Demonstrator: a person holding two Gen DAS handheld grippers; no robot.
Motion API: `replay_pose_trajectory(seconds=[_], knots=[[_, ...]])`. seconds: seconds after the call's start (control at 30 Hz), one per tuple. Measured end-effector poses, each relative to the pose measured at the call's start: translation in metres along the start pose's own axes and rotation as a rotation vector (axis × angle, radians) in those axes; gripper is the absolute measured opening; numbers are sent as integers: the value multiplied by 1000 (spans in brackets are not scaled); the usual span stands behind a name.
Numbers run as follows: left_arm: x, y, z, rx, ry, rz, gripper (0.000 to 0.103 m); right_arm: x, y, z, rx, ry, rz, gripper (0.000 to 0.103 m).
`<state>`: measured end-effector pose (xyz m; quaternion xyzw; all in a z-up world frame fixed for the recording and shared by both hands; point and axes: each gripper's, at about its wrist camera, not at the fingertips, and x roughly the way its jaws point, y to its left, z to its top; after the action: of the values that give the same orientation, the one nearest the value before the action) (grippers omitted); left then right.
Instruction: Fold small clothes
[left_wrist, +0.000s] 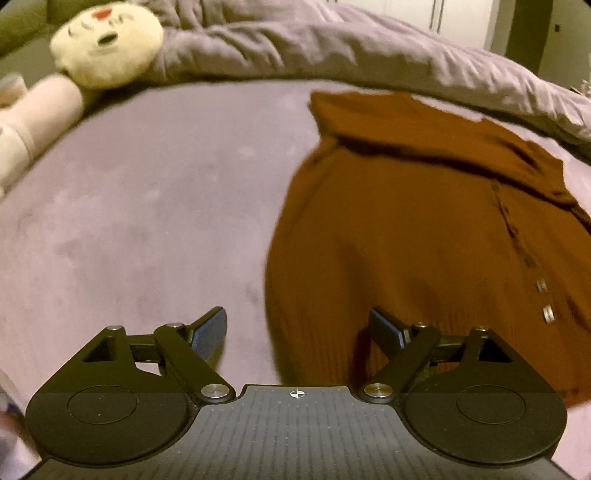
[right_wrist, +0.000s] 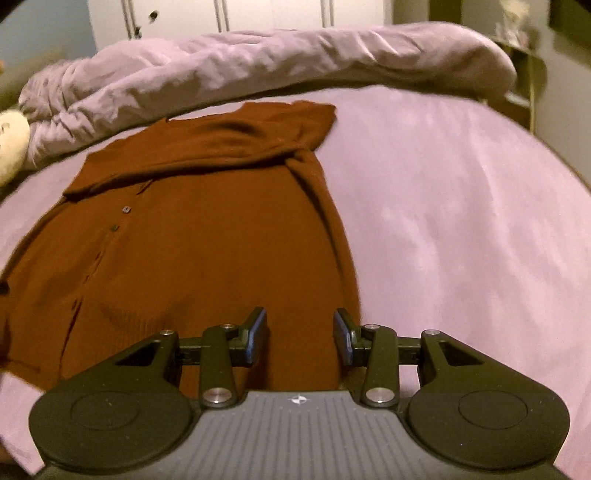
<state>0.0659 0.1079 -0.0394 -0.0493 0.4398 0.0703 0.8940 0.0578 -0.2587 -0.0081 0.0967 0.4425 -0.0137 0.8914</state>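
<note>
The rust cardigan (right_wrist: 207, 258) lies flat mid-bed (right_wrist: 461, 221), sleeves already folded across its top; body folds remain. The left claw (left_wrist: 299, 332) gapes empty, and the right claw (right_wrist: 300, 334) hovers half-open, holding nothing.

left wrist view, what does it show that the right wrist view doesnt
Only the left wrist view shows the face of the cream plush toy and the open left tongs. Only the right wrist view shows the white closet doors, a shelf and the right tongs, open. Both show the brown cardigan on the lilac sheet and the bunched duvet.
</note>
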Motion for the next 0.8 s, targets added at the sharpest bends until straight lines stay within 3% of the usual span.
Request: replay_pose_trajectory(seconds=[0.17,0.23,0.47,0.53,0.6,0.8], knots=[[2,11,-11,-84,73,-105,76,-18,-5,-8,14,12,-4,41],[3,14,-13,-113,83,-124,65,-18,-11,-12,56,39,34,41],[14,18,-8,-151,132,-192,44,-10,-28,-30,198,84,145,39],[17,17,-4,-151,148,-201,26,-7,-30,-30,222,91,165,32],[17,19,-5,-159,162,-226,18,-6,-32,-29,224,98,179,15],[21,27,-5,-152,189,-266,13,-2,-37,-27,251,125,205,11]])
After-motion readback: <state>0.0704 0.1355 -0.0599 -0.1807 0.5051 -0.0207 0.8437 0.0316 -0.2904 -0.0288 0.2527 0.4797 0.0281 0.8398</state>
